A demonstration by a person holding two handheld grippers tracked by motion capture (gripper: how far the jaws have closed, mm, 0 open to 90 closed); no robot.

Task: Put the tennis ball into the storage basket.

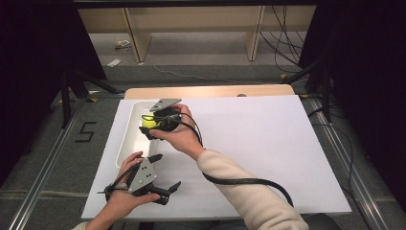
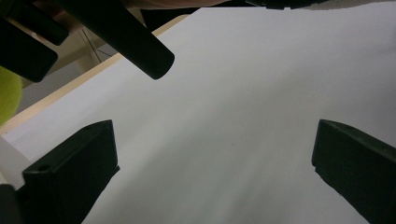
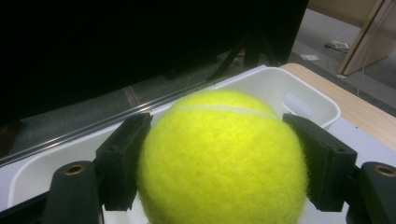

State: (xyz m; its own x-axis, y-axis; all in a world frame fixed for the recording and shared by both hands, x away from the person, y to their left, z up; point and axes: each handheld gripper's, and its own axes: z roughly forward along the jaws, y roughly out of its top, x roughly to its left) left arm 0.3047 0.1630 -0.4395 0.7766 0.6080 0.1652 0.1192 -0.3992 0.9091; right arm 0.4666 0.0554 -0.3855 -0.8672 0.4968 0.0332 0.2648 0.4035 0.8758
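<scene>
A yellow tennis ball [image 1: 149, 122] [image 3: 222, 158] is clamped between the two black jaws of my right gripper [image 1: 152, 125] [image 3: 219, 161], which is shut on it and held just above the white tray [image 1: 129, 127] [image 3: 299, 95] at the table's left. My left gripper [image 1: 165, 189] [image 2: 212, 163] rests low on the white sheet [image 1: 249, 143] near the front edge, jaws wide apart and nothing between them. In the left gripper view a sliver of the ball [image 2: 8, 100] shows at the left edge beside a black jaw of the other gripper.
The white sheet covers most of the wooden table [image 1: 210, 91], whose bare far edge shows behind it. A black cable [image 1: 244, 182] trails from the right gripper across the sleeve. Dark curtains, floor cables and wooden furniture legs lie beyond the table.
</scene>
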